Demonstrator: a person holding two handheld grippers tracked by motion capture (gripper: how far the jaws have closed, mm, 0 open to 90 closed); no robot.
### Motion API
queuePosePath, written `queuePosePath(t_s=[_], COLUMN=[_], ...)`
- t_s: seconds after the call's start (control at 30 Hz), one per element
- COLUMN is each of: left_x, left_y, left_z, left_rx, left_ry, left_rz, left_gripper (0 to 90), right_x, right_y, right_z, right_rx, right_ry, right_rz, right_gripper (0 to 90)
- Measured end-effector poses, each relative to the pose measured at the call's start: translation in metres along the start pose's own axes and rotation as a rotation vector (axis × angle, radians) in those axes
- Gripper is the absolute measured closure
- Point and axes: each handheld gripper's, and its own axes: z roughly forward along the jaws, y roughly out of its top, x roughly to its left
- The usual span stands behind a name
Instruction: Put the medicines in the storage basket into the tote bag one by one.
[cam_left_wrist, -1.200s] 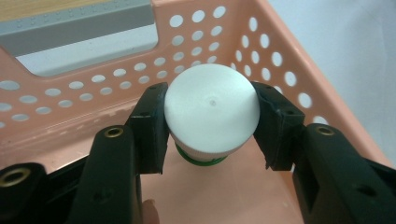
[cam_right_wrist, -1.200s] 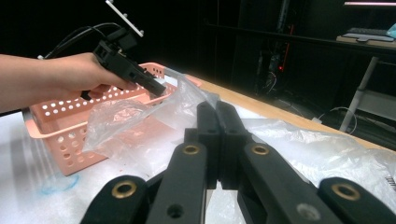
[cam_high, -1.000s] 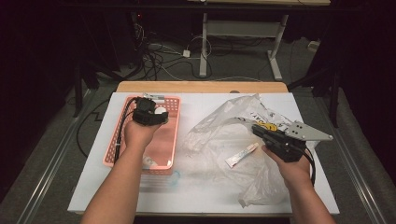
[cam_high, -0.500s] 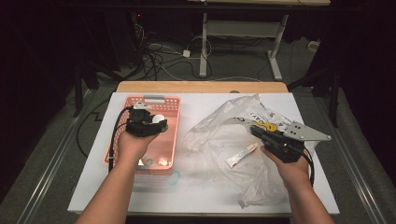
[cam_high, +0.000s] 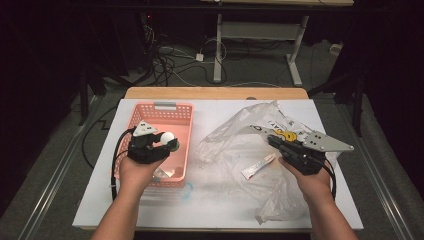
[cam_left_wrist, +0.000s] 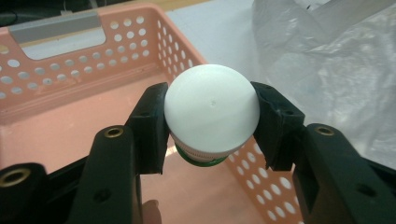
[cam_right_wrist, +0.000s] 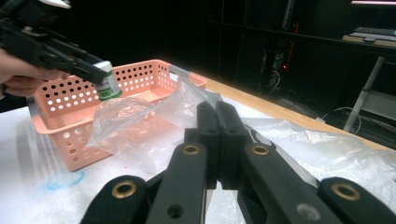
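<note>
Holding a white-capped bottle (cam_left_wrist: 211, 114) tight in the left gripper (cam_high: 159, 144) jaws above the pink basket (cam_high: 165, 107), ready to drop in; right gripper (cam_high: 278, 142) jaws shut together, pinching the plastic bag (cam_high: 235, 137)

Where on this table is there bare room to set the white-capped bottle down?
Free: the pink basket floor at its far end; the white table strip between basket and plastic bag; the near edge. Crowded: the right half, under the bag, a small tube and the right gripper.
</note>
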Motion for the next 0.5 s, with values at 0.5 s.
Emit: queuePosePath(t_s=[0.5], left_x=[-0.009], left_y=[-0.026], left_z=[-0.011], left_rx=[-0.031], left_ry=[-0.001], left_rz=[0.010], left_gripper=[48.9], right_x=[0.003], right_y=[0.000], right_z=[-0.001], right_rx=[0.003], right_ry=[0.000], right_rz=[-0.014], right_gripper=[90.0])
